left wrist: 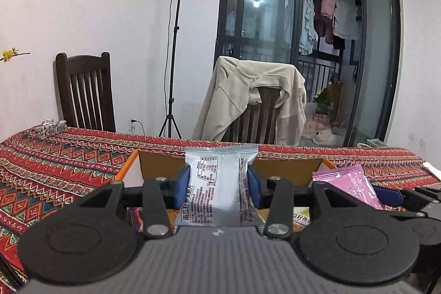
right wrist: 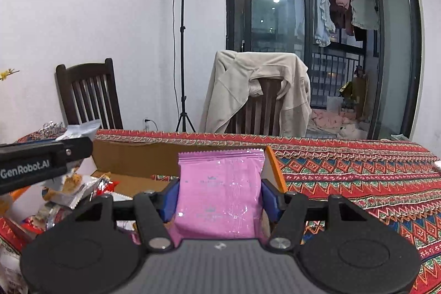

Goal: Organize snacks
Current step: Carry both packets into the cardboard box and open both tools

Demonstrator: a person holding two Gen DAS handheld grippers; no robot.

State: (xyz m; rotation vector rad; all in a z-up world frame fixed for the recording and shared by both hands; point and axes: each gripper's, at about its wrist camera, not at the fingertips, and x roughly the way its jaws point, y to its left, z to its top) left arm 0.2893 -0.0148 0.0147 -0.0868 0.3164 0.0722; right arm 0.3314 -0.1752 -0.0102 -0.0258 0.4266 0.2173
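My left gripper (left wrist: 219,183) is shut on a silver snack packet (left wrist: 212,183), held upright over an open cardboard box (left wrist: 154,161) with orange edges. The blue pads (left wrist: 182,185) press on both sides of the packet. My right gripper (right wrist: 219,197) is shut on a pink snack packet (right wrist: 220,192), also upright, above the right end of the cardboard box (right wrist: 132,153). The pink packet (left wrist: 347,183) and the right gripper's fingers (left wrist: 391,196) show at the right of the left wrist view. The left gripper's body (right wrist: 41,164) reaches in from the left of the right wrist view.
Several loose snack packs (right wrist: 71,189) lie in and beside the box at the left. A red patterned tablecloth (right wrist: 358,172) covers the table. Behind it stand a dark wooden chair (left wrist: 85,92), a chair draped with a beige jacket (left wrist: 253,92) and a lamp tripod (left wrist: 173,46).
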